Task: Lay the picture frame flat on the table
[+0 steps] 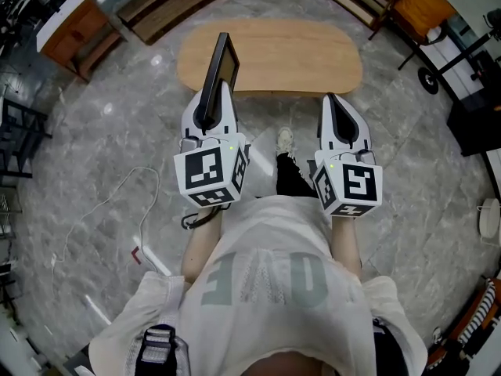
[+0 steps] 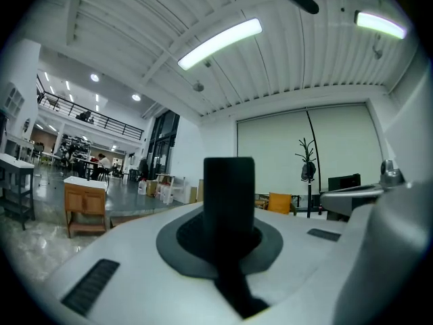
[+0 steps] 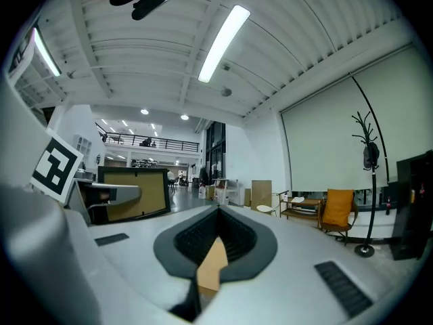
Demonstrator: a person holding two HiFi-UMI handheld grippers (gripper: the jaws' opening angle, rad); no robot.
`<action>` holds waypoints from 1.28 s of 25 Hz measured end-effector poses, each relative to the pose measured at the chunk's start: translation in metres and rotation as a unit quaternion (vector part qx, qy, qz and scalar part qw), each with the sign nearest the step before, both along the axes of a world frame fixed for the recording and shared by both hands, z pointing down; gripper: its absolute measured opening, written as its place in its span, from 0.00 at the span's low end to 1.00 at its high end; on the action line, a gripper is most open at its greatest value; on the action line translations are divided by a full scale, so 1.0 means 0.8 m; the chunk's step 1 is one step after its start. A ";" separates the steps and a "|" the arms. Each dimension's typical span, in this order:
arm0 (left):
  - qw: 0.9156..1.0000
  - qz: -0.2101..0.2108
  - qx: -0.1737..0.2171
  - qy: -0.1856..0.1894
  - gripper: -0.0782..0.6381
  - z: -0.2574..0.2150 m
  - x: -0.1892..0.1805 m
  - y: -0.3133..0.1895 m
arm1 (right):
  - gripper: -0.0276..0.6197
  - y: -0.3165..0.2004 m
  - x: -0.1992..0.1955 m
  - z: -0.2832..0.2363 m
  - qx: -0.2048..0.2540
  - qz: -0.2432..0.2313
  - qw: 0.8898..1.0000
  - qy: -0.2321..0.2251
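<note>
Big open hall with a grey marble floor (image 1: 117, 131), and an oval wooden table (image 1: 297, 53) sits right in front of the person. Over on the far left there's a wooden cabinet (image 1: 74, 26), and a white cable (image 1: 117, 194) snakes across the floor a bit nearer.

The left gripper (image 1: 210, 104) has its jaws clamped tight on the picture frame (image 1: 225, 57). The frame is black and stands upright, edge-on to the head camera, at the table's near left edge, so it's definitely not lying flat yet. Can't tell if its bottom edge touches the tabletop or hangs just off it. In the left gripper view the dark edge of the frame (image 2: 229, 195) sticks straight up out of the pads, gripped dead centre.

Between the two grippers you can see the person's shoe (image 1: 285, 139) down on the floor.

The right gripper (image 1: 332, 100) is level beside the left one, well clear of the frame, jaws closed to a point with nothing in them. Its own view just shows a sliver of tan between the pads, and off to the left it catches the frame's (image 3: 132, 193) tan panel with its black border
</note>
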State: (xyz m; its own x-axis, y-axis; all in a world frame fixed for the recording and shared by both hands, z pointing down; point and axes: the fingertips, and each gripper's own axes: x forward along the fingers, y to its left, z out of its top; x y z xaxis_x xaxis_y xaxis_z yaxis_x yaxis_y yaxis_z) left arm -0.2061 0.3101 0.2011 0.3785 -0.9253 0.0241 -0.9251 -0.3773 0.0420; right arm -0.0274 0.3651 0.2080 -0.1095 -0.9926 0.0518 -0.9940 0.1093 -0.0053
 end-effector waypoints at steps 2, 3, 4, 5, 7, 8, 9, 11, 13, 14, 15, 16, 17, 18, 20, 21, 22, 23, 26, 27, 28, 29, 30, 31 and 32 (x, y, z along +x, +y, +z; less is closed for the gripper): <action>1.000 -0.002 0.005 -0.004 0.14 -0.001 -0.001 -0.006 | 0.05 -0.010 0.000 0.003 0.002 -0.002 1.000 -0.006; 1.000 -0.003 0.007 -0.005 0.14 -0.001 -0.002 -0.008 | 0.05 -0.015 0.000 0.006 0.002 -0.003 1.000 -0.008; 1.000 -0.005 0.008 -0.004 0.14 0.000 -0.003 -0.009 | 0.05 -0.018 -0.001 0.009 0.001 -0.004 1.000 -0.009; 1.000 -0.008 0.011 -0.004 0.14 0.002 -0.004 -0.010 | 0.05 -0.020 -0.001 0.013 0.001 -0.005 1.000 -0.010; 1.000 -0.013 0.015 0.000 0.14 0.003 -0.004 -0.014 | 0.05 -0.026 0.001 0.020 -0.002 -0.005 1.000 -0.012; 1.000 -0.016 0.015 0.002 0.14 0.004 -0.004 -0.018 | 0.05 -0.029 0.001 0.024 -0.005 -0.005 1.000 -0.012; 1.000 -0.018 0.012 0.004 0.14 0.007 -0.004 -0.022 | 0.05 -0.032 0.002 0.028 -0.009 -0.006 1.000 -0.013; 1.000 -0.022 0.006 0.003 0.14 0.014 -0.003 -0.029 | 0.05 -0.035 0.003 0.036 -0.016 -0.007 1.000 -0.015; 1.000 -0.024 0.010 -0.006 0.14 0.017 -0.003 -0.035 | 0.05 -0.041 0.006 0.040 -0.020 -0.006 1.000 -0.019; 1.000 -0.025 0.012 -0.012 0.14 0.018 -0.002 -0.039 | 0.05 -0.045 0.008 0.041 -0.021 -0.004 1.000 -0.022; 0.999 -0.026 0.013 -0.014 0.14 0.018 -0.001 -0.043 | 0.05 -0.049 0.011 0.042 -0.021 -0.003 0.999 -0.024; 0.999 -0.028 0.013 -0.014 0.14 0.018 0.000 -0.047 | 0.05 -0.054 0.015 0.043 -0.022 -0.002 0.999 -0.025; 0.999 -0.030 0.013 -0.012 0.14 0.018 0.002 -0.052 | 0.05 -0.059 0.019 0.045 -0.024 -0.002 0.999 -0.026; 0.999 -0.033 0.012 -0.010 0.14 0.018 0.004 -0.057 | 0.05 -0.065 0.024 0.047 -0.026 -0.002 0.999 -0.027; 0.999 -0.036 0.011 -0.009 0.14 0.020 0.009 -0.069 | 0.05 -0.081 0.032 0.052 -0.031 -0.003 0.999 -0.031; 0.999 -0.037 0.009 -0.009 0.14 0.021 0.012 -0.076 | 0.05 -0.090 0.034 0.056 -0.035 -0.005 0.999 -0.032; 0.999 -0.038 0.007 -0.010 0.14 0.023 0.014 -0.085 | 0.05 -0.100 0.036 0.059 -0.039 -0.007 0.999 -0.032; 0.999 -0.040 0.004 -0.010 0.14 0.025 0.016 -0.094 | 0.05 -0.111 0.038 0.062 -0.044 -0.011 0.998 -0.032; 0.999 -0.047 -0.005 -0.017 0.14 0.027 0.026 -0.131 | 0.05 -0.151 0.042 0.066 -0.058 -0.023 0.998 -0.029; 0.999 -0.049 -0.006 -0.021 0.14 0.027 0.031 -0.146 | 0.05 -0.166 0.045 0.066 -0.062 -0.027 0.997 -0.027; 0.998 -0.051 -0.007 -0.025 0.14 0.026 0.037 -0.162 | 0.05 -0.183 0.049 0.065 -0.066 -0.030 0.997 -0.025; 0.998 -0.053 -0.007 -0.028 0.14 0.024 0.044 -0.179 | 0.05 -0.202 0.054 0.064 -0.070 -0.033 0.997 -0.023; 0.998 -0.054 -0.006 -0.029 0.13 0.021 0.051 -0.199 | 0.05 -0.224 0.059 0.062 -0.073 -0.036 0.996 -0.022; 0.998 -0.055 -0.005 -0.028 0.14 0.017 0.059 -0.219 | 0.05 -0.247 0.065 0.061 -0.077 -0.039 0.996 -0.021; 0.998 -0.056 -0.004 -0.026 0.14 0.012 0.066 -0.238 | 0.05 -0.270 0.070 0.060 -0.081 -0.042 0.996 -0.021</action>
